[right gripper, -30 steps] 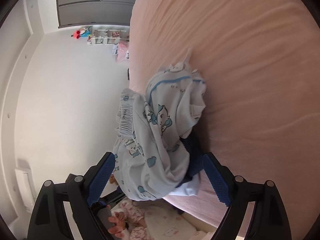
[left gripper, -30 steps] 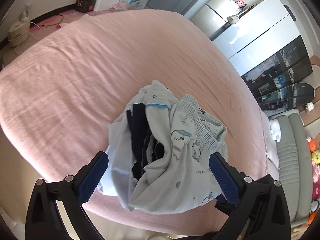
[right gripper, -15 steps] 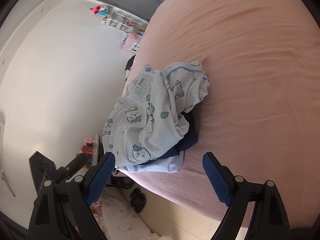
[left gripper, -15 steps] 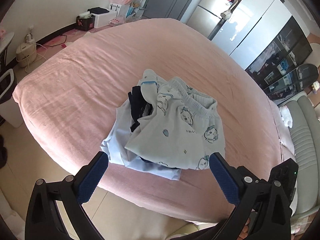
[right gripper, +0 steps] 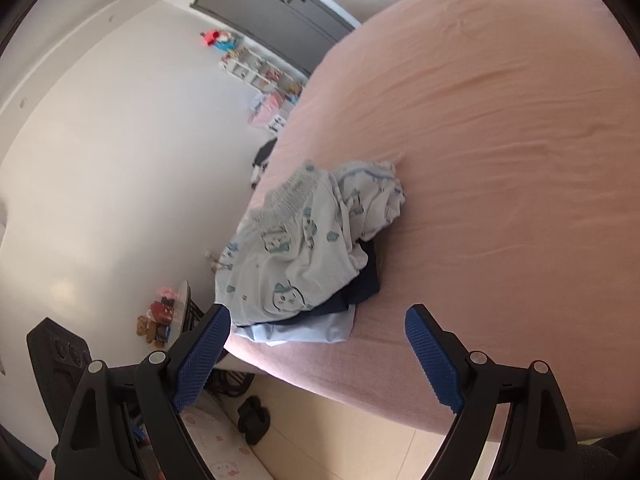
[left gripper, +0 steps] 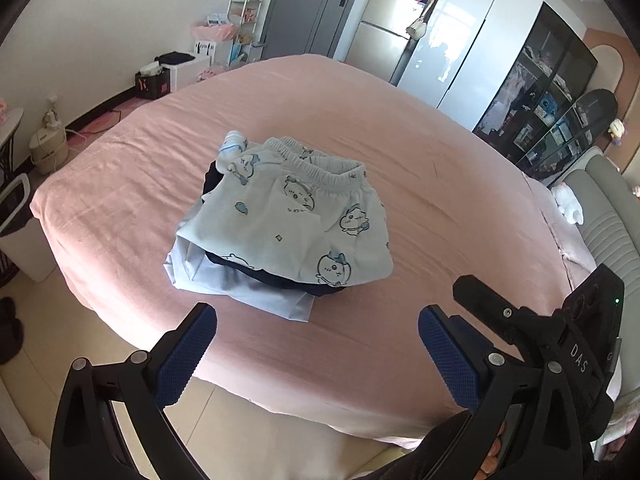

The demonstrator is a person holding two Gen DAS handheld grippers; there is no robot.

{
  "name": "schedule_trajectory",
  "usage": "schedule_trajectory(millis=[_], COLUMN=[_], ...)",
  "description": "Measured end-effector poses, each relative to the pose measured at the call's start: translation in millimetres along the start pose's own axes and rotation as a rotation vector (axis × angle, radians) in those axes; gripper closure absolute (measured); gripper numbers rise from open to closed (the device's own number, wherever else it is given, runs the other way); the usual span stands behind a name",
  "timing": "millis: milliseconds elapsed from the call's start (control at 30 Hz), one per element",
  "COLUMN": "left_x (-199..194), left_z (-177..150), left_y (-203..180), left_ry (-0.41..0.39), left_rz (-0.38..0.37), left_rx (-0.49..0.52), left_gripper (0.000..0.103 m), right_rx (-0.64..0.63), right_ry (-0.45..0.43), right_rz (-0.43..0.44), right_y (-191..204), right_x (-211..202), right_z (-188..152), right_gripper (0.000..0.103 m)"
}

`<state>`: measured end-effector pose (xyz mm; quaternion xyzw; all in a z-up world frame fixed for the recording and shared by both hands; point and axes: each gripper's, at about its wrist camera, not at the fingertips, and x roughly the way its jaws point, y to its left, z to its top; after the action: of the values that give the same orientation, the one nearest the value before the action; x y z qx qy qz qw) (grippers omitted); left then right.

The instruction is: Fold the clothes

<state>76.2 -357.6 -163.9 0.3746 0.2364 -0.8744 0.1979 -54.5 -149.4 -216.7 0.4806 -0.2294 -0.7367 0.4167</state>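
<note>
A stack of folded clothes (left gripper: 280, 224) lies on the pink bed (left gripper: 440, 160): pale blue cartoon-print shorts with an elastic waistband on top, a dark navy garment (left gripper: 316, 286) under them, a light blue piece (left gripper: 276, 296) at the bottom. My left gripper (left gripper: 316, 336) hangs open over the bed's near edge, short of the stack and holding nothing. In the right wrist view the same stack (right gripper: 304, 256) sits near the bed's corner, and my right gripper (right gripper: 318, 340) is open and apart from it. The right gripper's black body (left gripper: 560, 344) shows at the lower right of the left wrist view.
Beige tiled floor (left gripper: 280, 440) lies below the bed edge. A fridge (left gripper: 384, 40) and glass-fronted cabinets (left gripper: 552, 112) stand beyond the bed. A grey sofa (left gripper: 608, 216) is at right. Dark slippers (right gripper: 252, 418) and a small table with toys (right gripper: 168, 312) are by the wall.
Both grippers have pulled back and up from the clothes stack, which now rests alone on the bed. The stack was between the open fingers a second ago.
</note>
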Motion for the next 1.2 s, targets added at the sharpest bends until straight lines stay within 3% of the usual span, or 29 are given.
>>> schedule_trajectory(millis=[100,233,500,733,967,1200], left_x=[-12,-24,-48,-69,-90,-123], left_z=[-7,-15,-27,-34,-31,-27], left_y=[-18,-33,-58,-68,-62,-53], left_ry=[-0.036,-0.059,-0.101,-0.123,-0.126,-0.214], left_rz=[0.034,0.067,0.113,0.173,0.189,0.184], left_rx=[0.046,0.077,0.096,0.122,0.051,-0.045], left_gripper=[0.0,0.0,0.001,0.0,0.0,0.0], right_rx=[-0.026,-0.079,-0.352,-0.458,-0.546,-0.642], right_ry=[-0.063,-0.081,-0.165,-0.154,-0.139,-0.134], right_rz=[-0.001,-0.03,-0.083,-0.196,-0.313,-0.384], right_y=[3,12,70,93,124,166], right_x=[-21,-38,-73,-85,-98,-117], right_z=[-1,-1,-8,-15,-13,-13], right_gripper=[0.014,0.014,0.014,0.014,0.014,0.014])
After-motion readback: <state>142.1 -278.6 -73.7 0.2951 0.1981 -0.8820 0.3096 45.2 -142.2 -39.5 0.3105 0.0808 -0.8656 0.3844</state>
